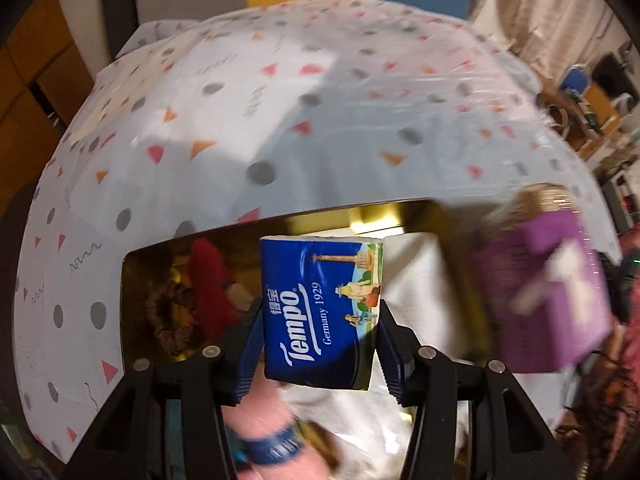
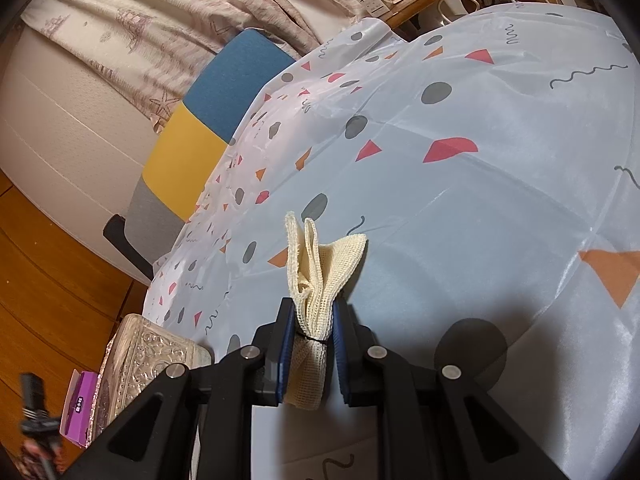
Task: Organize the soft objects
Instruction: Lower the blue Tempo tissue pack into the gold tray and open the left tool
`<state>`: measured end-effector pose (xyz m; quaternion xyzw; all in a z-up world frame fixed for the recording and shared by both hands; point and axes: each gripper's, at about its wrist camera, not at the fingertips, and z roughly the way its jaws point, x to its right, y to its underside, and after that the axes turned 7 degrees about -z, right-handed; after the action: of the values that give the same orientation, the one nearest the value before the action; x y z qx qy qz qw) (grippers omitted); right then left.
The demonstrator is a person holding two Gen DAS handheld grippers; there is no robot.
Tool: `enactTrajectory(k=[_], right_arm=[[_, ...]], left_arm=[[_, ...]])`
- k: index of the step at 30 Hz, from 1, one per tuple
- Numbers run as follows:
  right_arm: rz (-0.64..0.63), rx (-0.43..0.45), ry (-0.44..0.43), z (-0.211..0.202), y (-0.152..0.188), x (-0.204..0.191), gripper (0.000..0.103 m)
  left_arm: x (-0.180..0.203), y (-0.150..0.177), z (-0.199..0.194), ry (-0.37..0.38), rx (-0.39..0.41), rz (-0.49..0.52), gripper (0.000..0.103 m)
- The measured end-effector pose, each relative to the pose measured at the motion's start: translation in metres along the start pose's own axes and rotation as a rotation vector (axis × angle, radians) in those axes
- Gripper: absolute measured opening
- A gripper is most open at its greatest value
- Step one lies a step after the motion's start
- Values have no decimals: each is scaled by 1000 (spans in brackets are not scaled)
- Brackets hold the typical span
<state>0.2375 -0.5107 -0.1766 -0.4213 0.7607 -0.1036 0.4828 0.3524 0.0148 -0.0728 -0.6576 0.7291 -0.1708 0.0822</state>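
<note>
Two grippers each carry one soft thing. The left gripper [image 1: 320,344] pinches a blue tissue pack [image 1: 322,312] between its blue pads, gripping the pack's lower sides; the pack stands on end, printed "Tempo" and "Germany 1929" in white, with a small painted scene of a column and figures along its right edge. It hangs above a gold tray [image 1: 404,210] whose shiny inside mirrors red and dark shapes. White cloth [image 1: 416,276] lies in the tray behind the pack. Just right of the tray sits a purple box [image 1: 556,300], blurred, and beneath the gripper a pink blurred shape with a blue band shows, too smeared to name.

The right gripper [image 2: 314,344] clamps a cream mesh cloth [image 2: 320,264], folded into a bundle and cinched by a thin black band near the pads; its loose folds fan upward past the fingertips. The bundle is held over the table [image 2: 480,200], which wears a pale cover with grey dots, red and orange triangles and dark squiggles. Beyond the table's far edge stands a chair [image 2: 208,128] in blue, yellow and grey, and behind it a bed [image 2: 120,20] with a pink-patterned sheet. At lower left lies an embossed silver box [image 2: 148,352] beside a small purple carton [image 2: 80,404].
</note>
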Motion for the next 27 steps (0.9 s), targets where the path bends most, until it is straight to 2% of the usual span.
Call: enactTrajectory(k=[5, 7, 10, 15, 19, 21, 25, 27], right_arm=[[0, 0, -1, 0, 0, 0, 16], [0, 0, 0, 0, 0, 0, 16], [0, -1, 0, 0, 0, 0, 16], [4, -6, 20, -2, -1, 0, 16], [-2, -12, 55, -8, -4, -2, 19], [-9, -15, 74, -16, -4, -2, 19], [19, -13, 114, -41, -5, 3, 19], [16, -7, 143, -58, -7, -1, 19]], left_arm=[[-21, -2, 31, -22, -18, -58, 54], [-23, -1, 36, -38, -7, -63, 62], [-29, -2, 37, -48, 12, -104, 67], [-35, 7, 14, 24, 81, -195, 76], [-35, 25, -11, 93, 151, -251, 87], [-32, 35, -21, 117, 179, -255, 90], [-21, 55, -35, 157, 205, -231, 92], [-15, 66, -43, 145, 228, -217, 93]])
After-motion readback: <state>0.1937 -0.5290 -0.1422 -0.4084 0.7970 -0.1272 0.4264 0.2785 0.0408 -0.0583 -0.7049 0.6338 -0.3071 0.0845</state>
